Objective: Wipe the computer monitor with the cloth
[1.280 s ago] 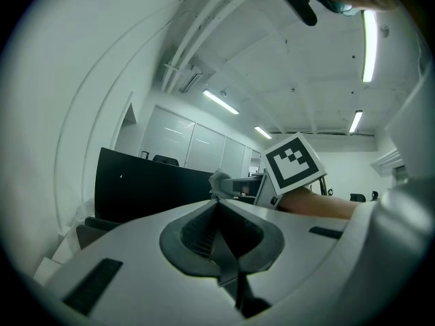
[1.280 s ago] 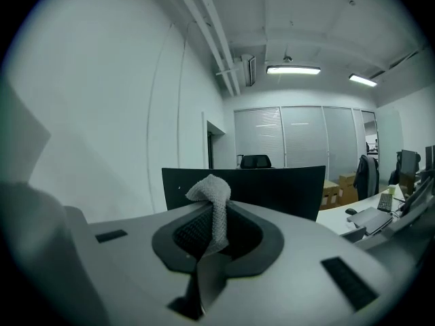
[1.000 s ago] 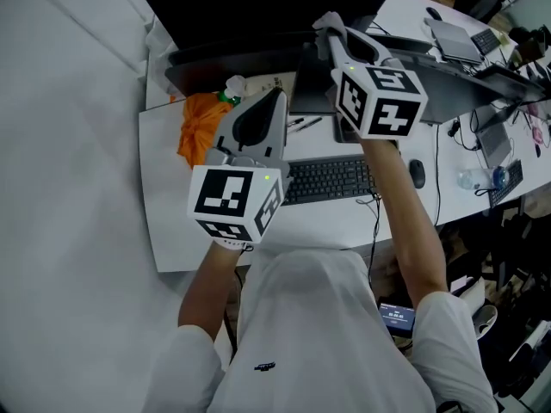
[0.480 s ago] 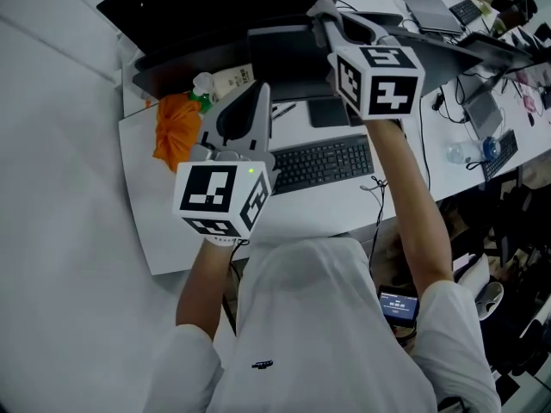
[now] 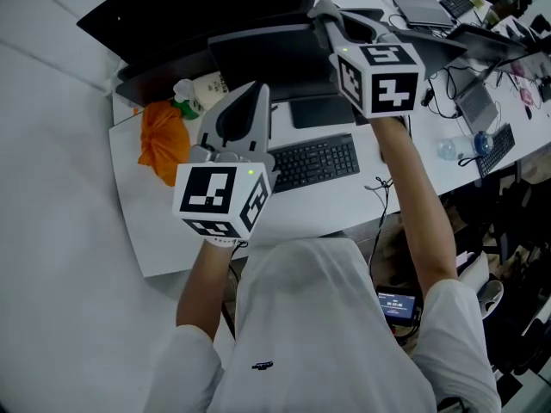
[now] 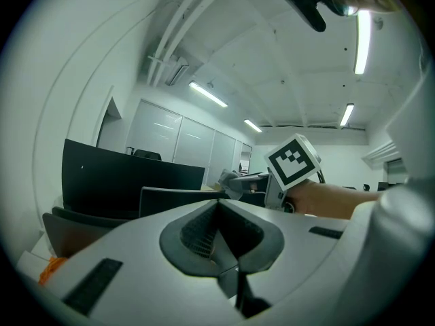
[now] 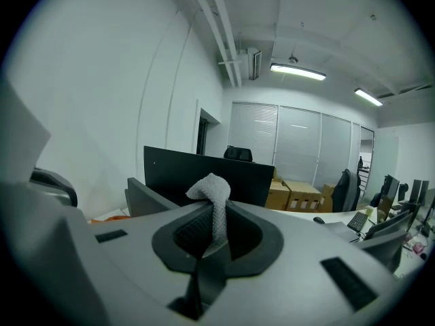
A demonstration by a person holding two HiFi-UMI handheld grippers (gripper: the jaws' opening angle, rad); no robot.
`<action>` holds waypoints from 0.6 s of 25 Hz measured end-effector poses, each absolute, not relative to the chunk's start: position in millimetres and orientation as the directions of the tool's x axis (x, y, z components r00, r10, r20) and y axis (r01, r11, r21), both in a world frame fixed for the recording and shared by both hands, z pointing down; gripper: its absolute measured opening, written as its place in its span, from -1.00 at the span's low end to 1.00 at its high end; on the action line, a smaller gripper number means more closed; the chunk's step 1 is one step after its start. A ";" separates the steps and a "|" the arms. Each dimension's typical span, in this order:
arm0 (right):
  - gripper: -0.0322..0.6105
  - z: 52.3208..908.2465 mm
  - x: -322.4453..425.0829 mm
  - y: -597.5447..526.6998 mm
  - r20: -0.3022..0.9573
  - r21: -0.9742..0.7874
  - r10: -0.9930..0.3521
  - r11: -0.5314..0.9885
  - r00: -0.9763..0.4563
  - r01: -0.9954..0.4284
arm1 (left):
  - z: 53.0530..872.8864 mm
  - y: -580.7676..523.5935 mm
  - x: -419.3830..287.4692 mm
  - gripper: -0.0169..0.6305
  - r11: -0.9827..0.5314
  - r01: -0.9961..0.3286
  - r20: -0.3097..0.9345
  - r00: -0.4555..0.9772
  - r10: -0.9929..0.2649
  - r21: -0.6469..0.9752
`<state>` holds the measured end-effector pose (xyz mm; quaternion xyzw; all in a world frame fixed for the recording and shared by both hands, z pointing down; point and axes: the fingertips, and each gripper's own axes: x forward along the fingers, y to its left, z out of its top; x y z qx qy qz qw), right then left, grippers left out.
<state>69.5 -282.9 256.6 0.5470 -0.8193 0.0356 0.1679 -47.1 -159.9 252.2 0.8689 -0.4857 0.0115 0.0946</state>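
Note:
The monitor (image 5: 267, 58) stands dark at the back of the white desk (image 5: 172, 239), behind the keyboard. My right gripper (image 5: 325, 14) is raised over the monitor's upper right corner, shut on a pale grey mesh cloth (image 7: 213, 202) that sticks up from between its jaws. That cloth also shows in the left gripper view, where the right gripper (image 6: 230, 180) is held out ahead. My left gripper (image 5: 256, 91) hovers above the desk left of the keyboard, jaws closed together with nothing between them (image 6: 219, 206).
A tall black panel (image 5: 198, 3) rises behind the monitor. An orange cloth (image 5: 164, 140) and a green-capped bottle (image 5: 196, 93) lie at the desk's left. A keyboard (image 5: 314, 162) and a black pad (image 5: 318, 110) sit mid-desk; laptops (image 5: 422, 7) and cables crowd the right.
The head view has swung, so the desk now sits further left and up. Both grippers stay raised; the right one keeps the cloth by the monitor's top edge.

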 end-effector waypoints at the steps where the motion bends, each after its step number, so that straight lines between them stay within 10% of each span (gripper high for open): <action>1: -0.77 255.5 71.4 -282.4 0.314 0.133 -0.885 0.400 -0.344 -0.907 | 252.3 -159.8 -42.7 -0.89 -0.513 -0.845 0.112 0.530 -0.841 0.151; 15: -0.77 254.8 141.1 -282.3 0.310 0.110 -0.903 0.343 -0.296 -0.933 | 248.4 -154.2 0.7 -0.89 -0.538 -0.834 0.121 0.551 -0.826 0.122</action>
